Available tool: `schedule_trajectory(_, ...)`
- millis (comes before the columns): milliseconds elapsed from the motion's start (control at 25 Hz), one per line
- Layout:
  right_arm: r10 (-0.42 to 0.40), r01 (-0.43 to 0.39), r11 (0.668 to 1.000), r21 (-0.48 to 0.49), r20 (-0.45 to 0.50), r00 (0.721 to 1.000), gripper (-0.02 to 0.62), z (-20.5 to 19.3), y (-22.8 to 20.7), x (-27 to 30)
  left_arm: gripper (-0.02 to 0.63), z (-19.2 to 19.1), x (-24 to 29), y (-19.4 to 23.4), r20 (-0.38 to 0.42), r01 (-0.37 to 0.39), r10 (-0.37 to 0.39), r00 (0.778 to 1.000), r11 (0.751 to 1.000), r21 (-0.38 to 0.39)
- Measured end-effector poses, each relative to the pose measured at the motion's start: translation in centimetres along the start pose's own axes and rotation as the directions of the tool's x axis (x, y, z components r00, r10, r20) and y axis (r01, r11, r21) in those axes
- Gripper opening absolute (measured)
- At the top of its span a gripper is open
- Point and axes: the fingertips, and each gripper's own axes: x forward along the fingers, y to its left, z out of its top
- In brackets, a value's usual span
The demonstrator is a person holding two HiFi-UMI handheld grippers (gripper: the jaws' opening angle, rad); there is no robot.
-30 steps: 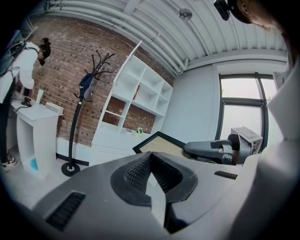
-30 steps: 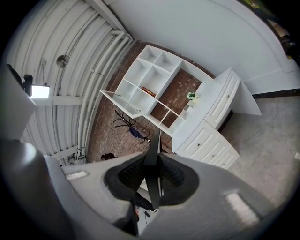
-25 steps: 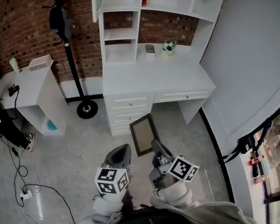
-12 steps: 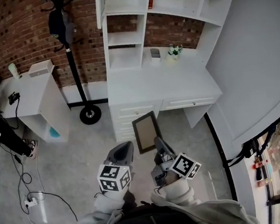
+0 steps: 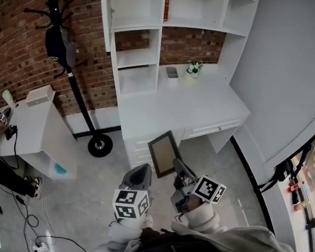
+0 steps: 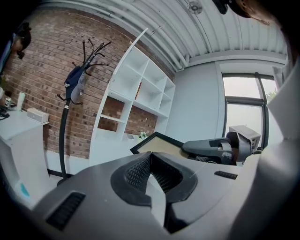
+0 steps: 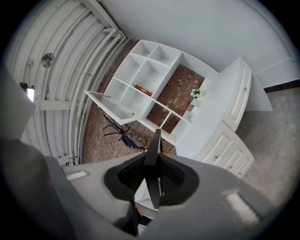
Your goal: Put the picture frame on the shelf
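Since the earlier view a second before, the white desk with drawers (image 5: 185, 109) and the white open shelf unit (image 5: 138, 56) above it had grown larger and slid lower in the head view. The white side table (image 5: 32, 117) had drifted toward the left edge. The dark-rimmed rectangular picture frame with a tan panel (image 5: 164, 153) sat as before at lower centre, but its top edge now reached the desk's front edge in the picture instead of the drawer fronts. The right gripper (image 5: 178, 164) had its fingers clamped on the frame's lower right edge, the frame standing edge-on between them in the right gripper view (image 7: 152, 154). The left gripper (image 5: 142, 173) was just left of the frame and apart from it, its fingers together on nothing (image 6: 150, 159). Bare grey floor (image 5: 85, 187) lay open at lower left. The black coat stand (image 5: 75, 75) and its round base bounded the desk's left side, a grey wall (image 5: 286, 68) closed the right, and the desktop was bare apart from a small plant (image 5: 194, 67) at its back.
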Motion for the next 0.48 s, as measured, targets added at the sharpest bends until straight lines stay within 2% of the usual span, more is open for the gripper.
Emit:
schedule_trajectory(240, 0.008, -0.007, 1.0, -0.018, 0.022, 1.0, 0.063, 0.8, -0.2, 3.9, 0.005, 1.5, 2.5, 2.6, 0.01, 0.028, -0.029, 1.0, 0.999, 0.033)
schedule_trajectory(400, -0.008, 0.007, 0.999, 0.045, 0.029, 1.0, 0.063, 0.7, -1.0, 5.9, 0.005, 1.9, 3.7, 4.3, 0.01, 0.031, -0.032, 0.999, 0.999, 0.04)
schedule_trajectory(480, 0.013, -0.014, 1.0, 0.021, 0.032, 0.999, 0.063, 0.8, -0.8, 7.0, 0.005, 2.1, 4.3, 5.1, 0.011, 0.036, -0.036, 0.999, 0.998, 0.045)
